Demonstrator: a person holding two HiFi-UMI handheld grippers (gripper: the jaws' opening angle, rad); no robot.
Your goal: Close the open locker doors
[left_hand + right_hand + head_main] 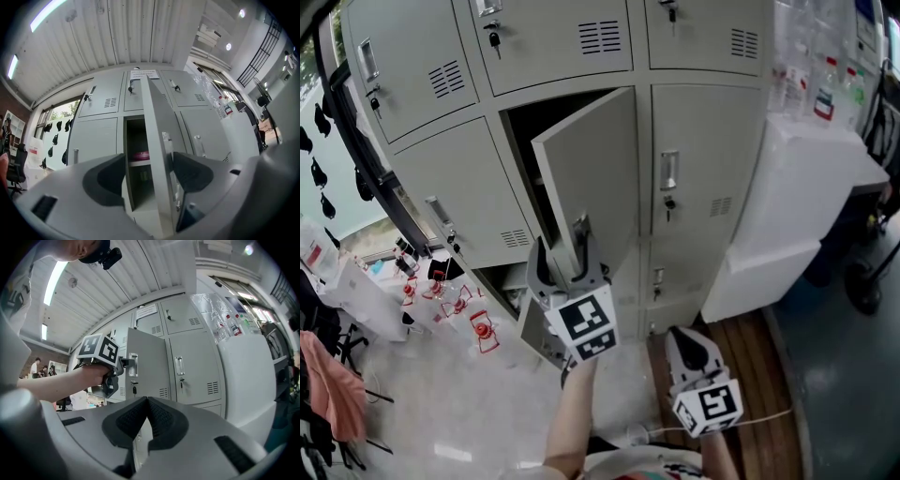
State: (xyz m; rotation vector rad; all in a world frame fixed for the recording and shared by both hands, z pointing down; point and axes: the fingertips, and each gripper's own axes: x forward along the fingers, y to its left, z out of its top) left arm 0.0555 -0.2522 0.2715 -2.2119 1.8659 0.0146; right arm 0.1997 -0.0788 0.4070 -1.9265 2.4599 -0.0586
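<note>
Grey locker bank [703,141] being viewed from steeply above. Open door [591,169], middle column, being held swung outward on right-side hinges, long axis upright, free edge pointing toward person. That edge being straddled by left gripper [565,246], fingers spread wide, not clamped on it. Right gripper [682,339] being held low beside lockers, fingers pressed together, nothing between. Paper label [143,74] being shown on upper middle locker, writing too small to be read.

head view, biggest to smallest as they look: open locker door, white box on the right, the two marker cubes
1. white box
2. open door
3. left cube and right cube, too alike to rank
</note>
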